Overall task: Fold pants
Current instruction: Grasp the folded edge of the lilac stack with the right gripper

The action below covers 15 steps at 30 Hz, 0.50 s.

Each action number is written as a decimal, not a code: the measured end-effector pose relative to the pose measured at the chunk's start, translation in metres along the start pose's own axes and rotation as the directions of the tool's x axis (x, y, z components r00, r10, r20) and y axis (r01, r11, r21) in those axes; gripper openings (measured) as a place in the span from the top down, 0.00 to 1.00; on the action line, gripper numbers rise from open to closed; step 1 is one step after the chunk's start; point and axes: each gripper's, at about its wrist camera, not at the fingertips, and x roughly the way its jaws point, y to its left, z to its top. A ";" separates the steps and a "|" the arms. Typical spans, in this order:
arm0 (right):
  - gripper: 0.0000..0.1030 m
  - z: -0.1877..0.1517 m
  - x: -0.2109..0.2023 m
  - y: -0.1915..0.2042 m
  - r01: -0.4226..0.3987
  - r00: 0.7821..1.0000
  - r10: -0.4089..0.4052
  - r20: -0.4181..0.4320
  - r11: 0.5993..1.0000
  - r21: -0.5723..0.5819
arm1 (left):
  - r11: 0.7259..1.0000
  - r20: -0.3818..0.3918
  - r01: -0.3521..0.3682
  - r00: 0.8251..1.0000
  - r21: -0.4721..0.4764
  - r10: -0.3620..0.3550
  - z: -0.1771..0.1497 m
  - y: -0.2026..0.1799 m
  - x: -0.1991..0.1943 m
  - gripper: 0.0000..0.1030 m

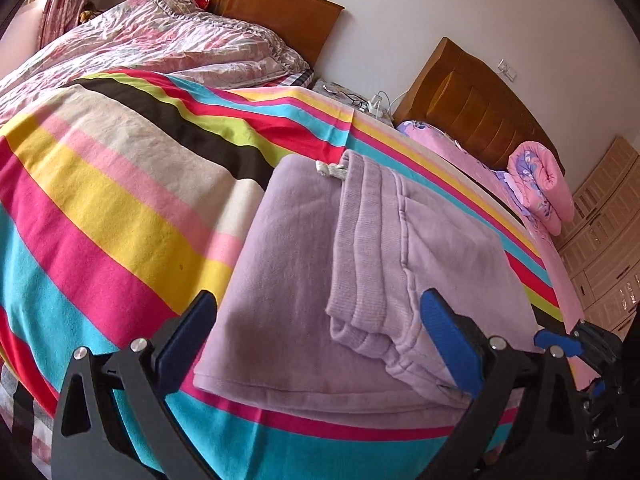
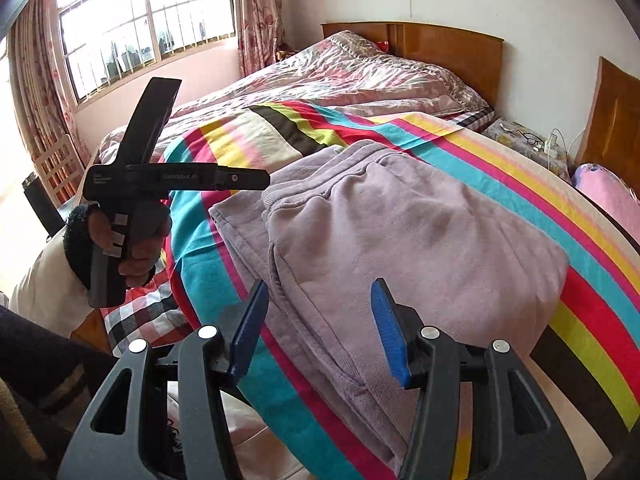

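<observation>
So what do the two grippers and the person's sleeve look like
Both grippers are black, forked frames with silver pivot bolts and blue finger pads. The left gripper has a pistol-style handle and faint white lettering on its body. The left hand wears a dark knit cuff over a white sleeve.

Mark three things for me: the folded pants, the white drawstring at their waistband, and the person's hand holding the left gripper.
folded pants (image 2: 420,240): right wrist view, on the flat top layer.
white drawstring (image 1: 330,171): left wrist view, on the knotted end at the waistband.
hand (image 2: 136,240): right wrist view, on the fingers wrapped round the handle.
</observation>
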 end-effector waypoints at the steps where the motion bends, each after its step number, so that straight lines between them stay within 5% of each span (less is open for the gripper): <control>1: 0.51 0.003 0.009 0.004 -0.019 1.000 0.019 -0.014 0.999 -0.032 | 1.000 -0.004 -0.013 1.000 -0.001 0.013 0.000 -0.001 0.001 0.01; 11: 0.50 0.004 0.091 0.029 -0.002 0.986 -0.035 -0.164 0.975 -0.221 | 0.995 0.009 -0.067 0.998 -0.074 0.068 -0.005 0.021 -0.017 0.01; 15: 0.58 0.004 0.087 0.016 -0.034 0.988 0.012 -0.155 0.989 -0.141 | 0.995 0.001 -0.050 0.999 -0.092 0.050 -0.006 0.026 -0.017 0.01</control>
